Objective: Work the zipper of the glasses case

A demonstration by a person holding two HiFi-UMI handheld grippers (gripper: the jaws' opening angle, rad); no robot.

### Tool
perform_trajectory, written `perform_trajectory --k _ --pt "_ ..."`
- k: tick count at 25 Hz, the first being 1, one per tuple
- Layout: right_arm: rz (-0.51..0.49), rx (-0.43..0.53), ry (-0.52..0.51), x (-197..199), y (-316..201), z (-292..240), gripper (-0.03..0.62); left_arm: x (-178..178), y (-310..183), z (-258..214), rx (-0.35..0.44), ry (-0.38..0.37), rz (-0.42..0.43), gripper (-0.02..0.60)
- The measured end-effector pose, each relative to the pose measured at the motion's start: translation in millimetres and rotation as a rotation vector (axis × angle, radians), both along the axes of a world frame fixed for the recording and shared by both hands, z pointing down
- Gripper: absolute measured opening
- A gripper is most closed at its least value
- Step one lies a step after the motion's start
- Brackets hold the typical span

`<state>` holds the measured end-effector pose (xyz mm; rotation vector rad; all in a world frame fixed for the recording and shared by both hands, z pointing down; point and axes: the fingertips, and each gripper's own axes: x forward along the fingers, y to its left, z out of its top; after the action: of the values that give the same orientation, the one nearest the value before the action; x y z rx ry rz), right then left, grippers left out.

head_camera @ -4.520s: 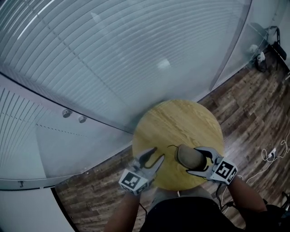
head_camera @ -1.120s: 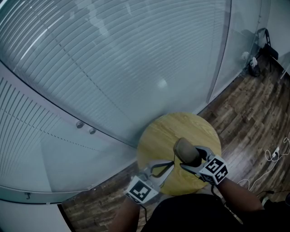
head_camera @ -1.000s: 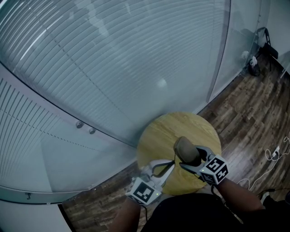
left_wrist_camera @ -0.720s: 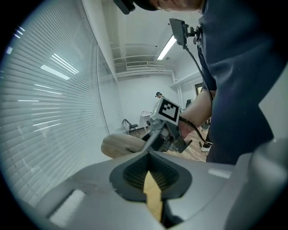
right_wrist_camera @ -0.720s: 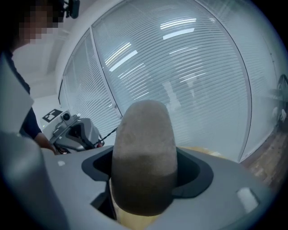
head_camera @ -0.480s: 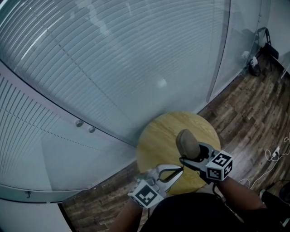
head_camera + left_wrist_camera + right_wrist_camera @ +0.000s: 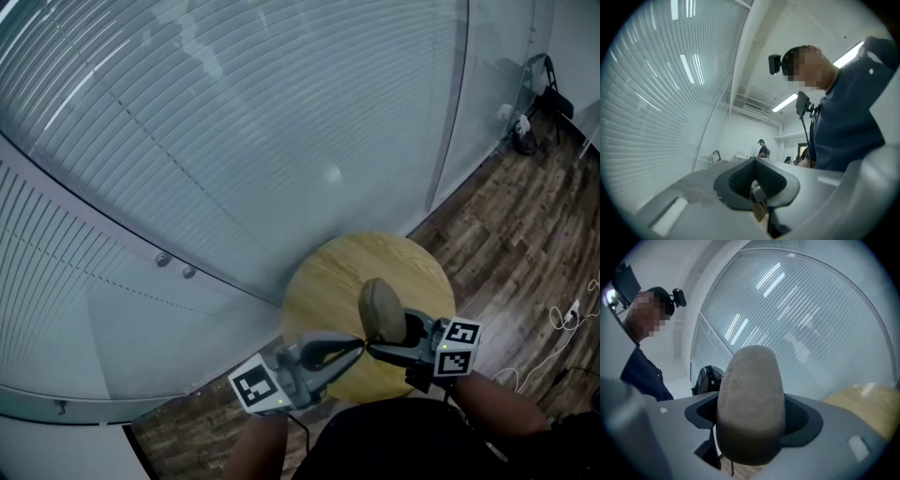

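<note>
Glasses case (image 7: 382,311) held upright over the table (image 7: 323,281), lower centre.
It is clamped in the right gripper's (image 7: 377,345) jaws, its lower end hidden; the left gripper (image 7: 352,345) is closed on the zipper pull (image 7: 758,199), half buried between the pads; the zipper track cannot be made out.
</note>
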<state>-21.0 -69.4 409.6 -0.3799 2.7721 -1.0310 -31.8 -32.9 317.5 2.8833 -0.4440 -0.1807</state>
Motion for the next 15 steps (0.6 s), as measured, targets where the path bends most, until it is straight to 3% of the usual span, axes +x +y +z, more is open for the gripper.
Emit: perform_trajectory --k 2,4,10,15 --pt "-0.025 -0.034 -0.044 -5 6 -5 0.391 -3 -1 -3 0.039 0.020 0.019 0.009" --pt "-0.022 -0.059 -0.021 -6 7 -3 0.391 -4 -4 -3 0.054 -0.019 0.001 0.009" --pt "0.037 -0.119 0.149 3 -3 31 0.391 -3 -17 24 0.001 -0.168 -0.103 0.009" --pt "0.068 -0.149 0.248 13 -3 59 0.391 -7 -28 58 -0.040 -0.210 -0.160 0.009"
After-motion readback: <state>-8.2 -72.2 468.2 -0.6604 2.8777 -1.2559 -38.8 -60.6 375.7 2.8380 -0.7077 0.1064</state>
